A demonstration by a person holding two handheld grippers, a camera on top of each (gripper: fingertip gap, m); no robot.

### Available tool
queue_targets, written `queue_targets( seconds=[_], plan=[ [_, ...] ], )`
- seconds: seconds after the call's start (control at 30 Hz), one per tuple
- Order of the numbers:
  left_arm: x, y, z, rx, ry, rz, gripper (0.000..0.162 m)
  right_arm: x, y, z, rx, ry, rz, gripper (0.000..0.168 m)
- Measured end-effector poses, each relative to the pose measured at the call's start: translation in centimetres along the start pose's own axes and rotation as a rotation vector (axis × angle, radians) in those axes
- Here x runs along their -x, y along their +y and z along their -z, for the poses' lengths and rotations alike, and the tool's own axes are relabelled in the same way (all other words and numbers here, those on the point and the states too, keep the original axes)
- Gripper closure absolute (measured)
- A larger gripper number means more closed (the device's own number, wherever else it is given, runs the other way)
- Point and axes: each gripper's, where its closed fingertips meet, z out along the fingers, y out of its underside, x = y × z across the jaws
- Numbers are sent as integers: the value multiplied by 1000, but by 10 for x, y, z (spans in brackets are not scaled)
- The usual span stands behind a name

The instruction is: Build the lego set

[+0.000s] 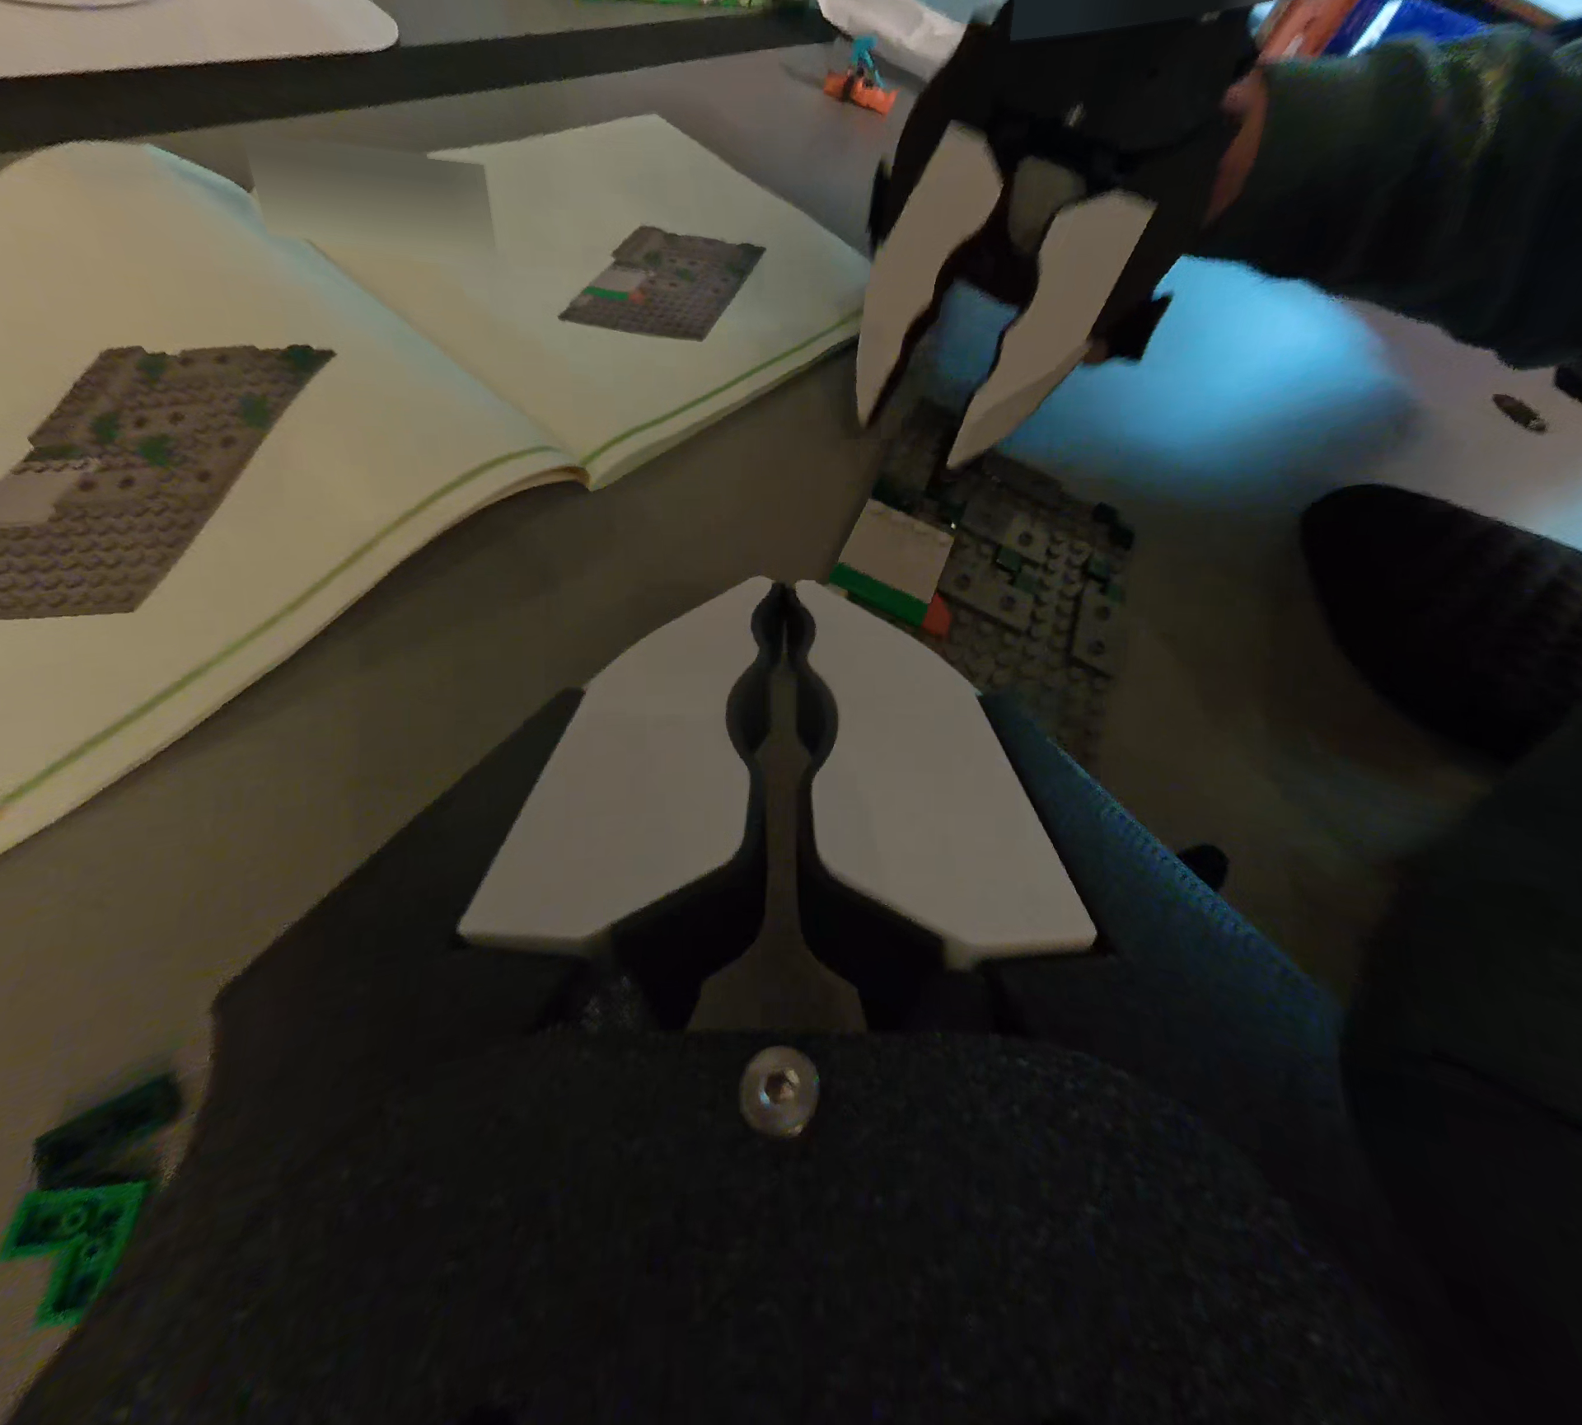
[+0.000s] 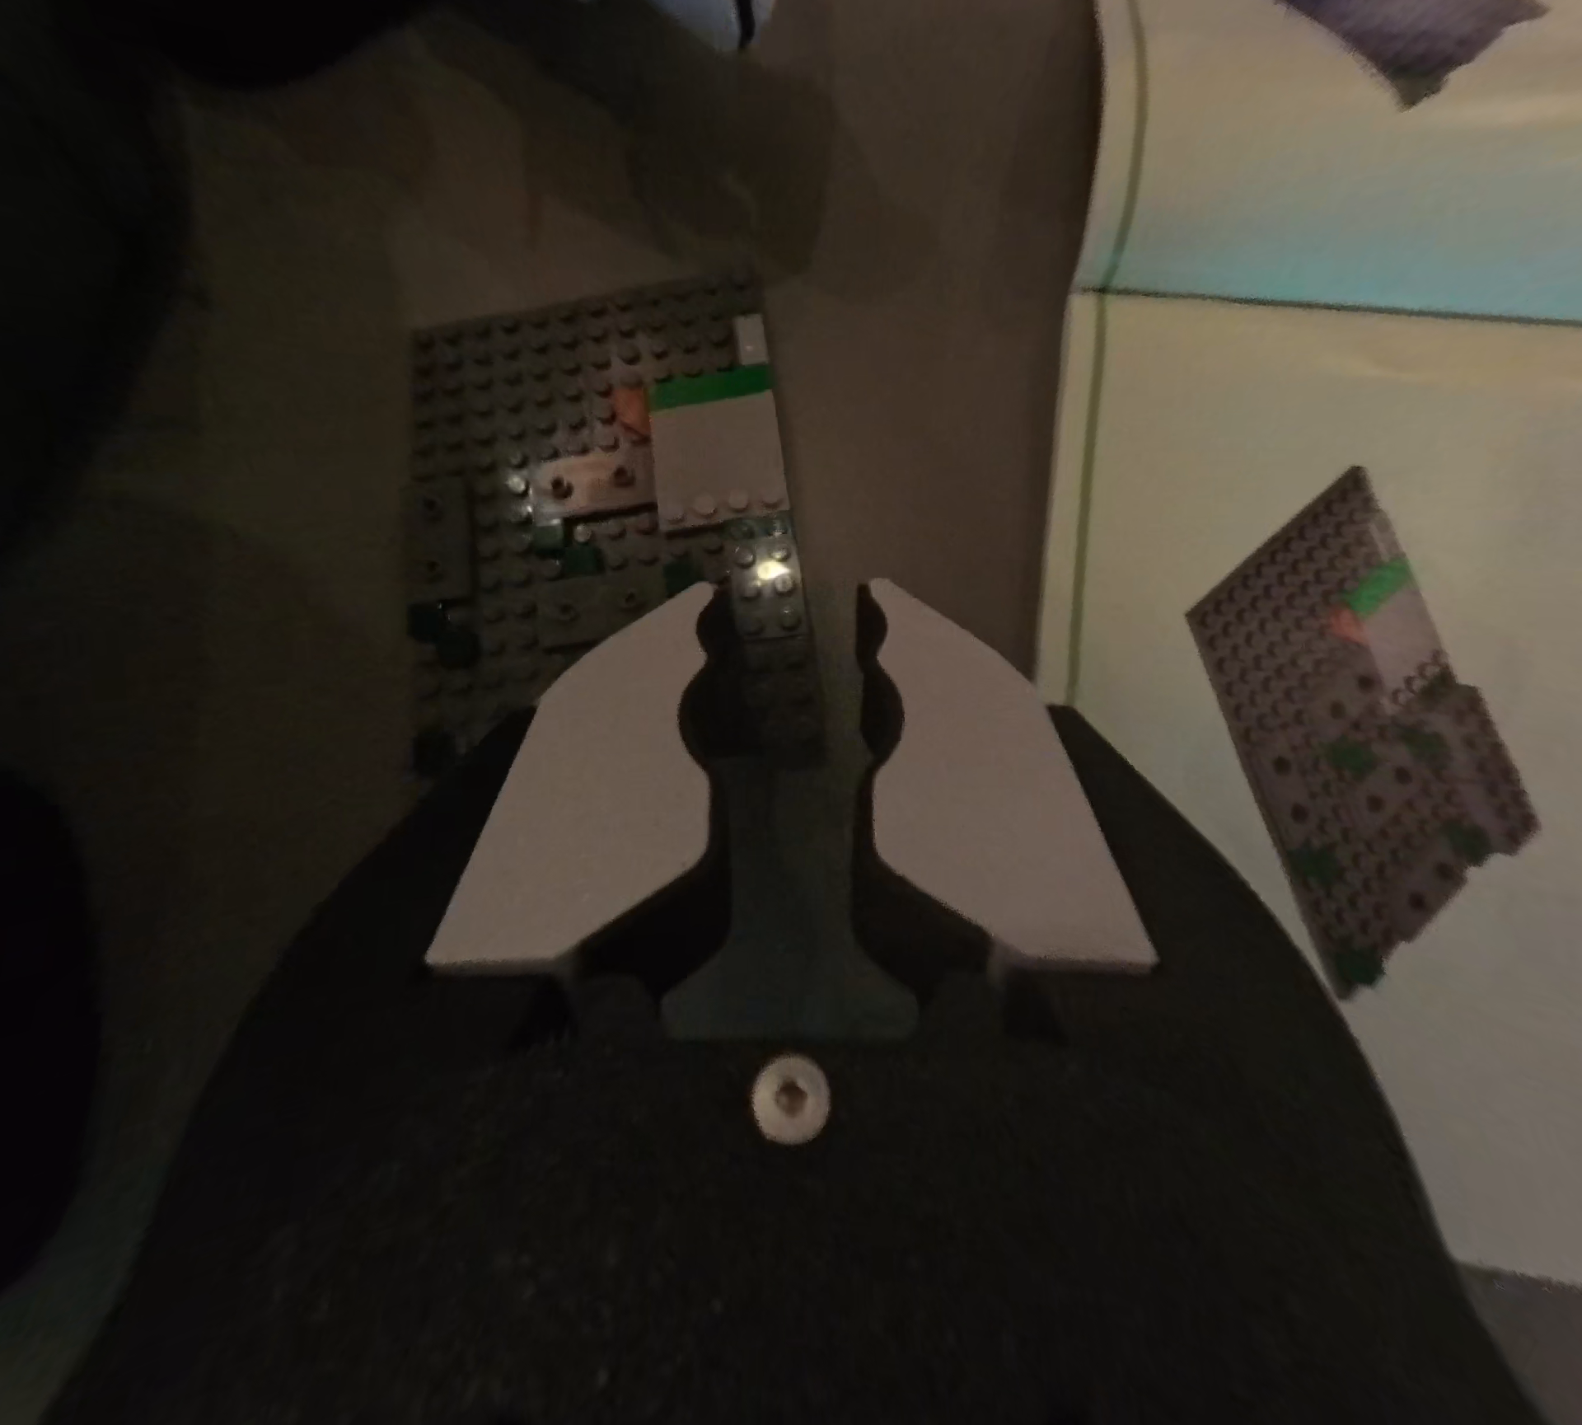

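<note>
While the left gripper [image 1: 783,589] is waiting closed and empty beside the build [image 1: 1019,587], the right gripper [image 2: 786,589] is hanging parted over its dark corner brick [image 2: 775,626], apparently pressing it home.

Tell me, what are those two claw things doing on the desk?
A person is building a Lego set with two hand-held grippers. The right gripper is open over the grey Lego baseplate, which already has some bricks on it. The left gripper is shut and empty beside it. The instruction booklet lies open nearby.
</note>
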Motion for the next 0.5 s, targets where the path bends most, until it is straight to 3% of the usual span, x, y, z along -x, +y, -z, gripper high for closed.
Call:
queue_targets(
  seconds=[0.23,0.33,0.5],
  plan=[
    [4,-8,-4,1,-46,-72,162,-19,-39,58,-187,396,-156,145],
    [6,-20,-8,-20,-68,-98,162,-23,-40,80,-229,595,-222,152],
    [6,-52,-25,-54,-85,-127,162,-25,-27,89,-246,768,-344,162]
  ],
)
